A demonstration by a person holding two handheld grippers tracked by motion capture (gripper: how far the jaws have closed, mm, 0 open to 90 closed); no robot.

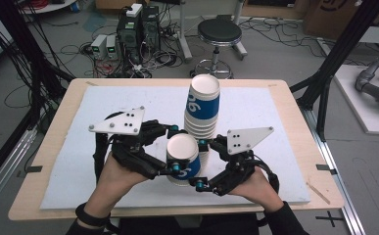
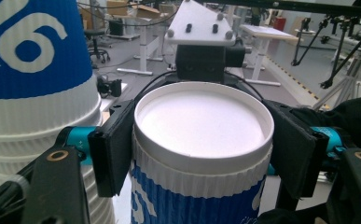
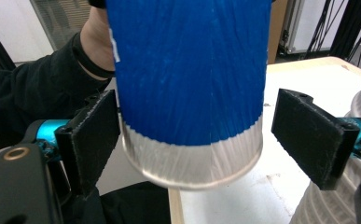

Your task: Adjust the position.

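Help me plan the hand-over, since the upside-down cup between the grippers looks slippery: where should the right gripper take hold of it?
On the cup's ridged wall, pads squeezing from two opposite sides. The cup is bottom-up and widens downward, so a side grip above its white rim band should suit. The right gripper's pads already flank it, one touching, one apart. The left gripper clamps near the top.

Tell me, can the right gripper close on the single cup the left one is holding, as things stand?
Probably yes. The right gripper already has its open jaws either side of the cup's lower end, one pad touching, the other apart. The left gripper clamps nearer the rim, leaving that end free. The cup stack stands behind, seemingly clear.
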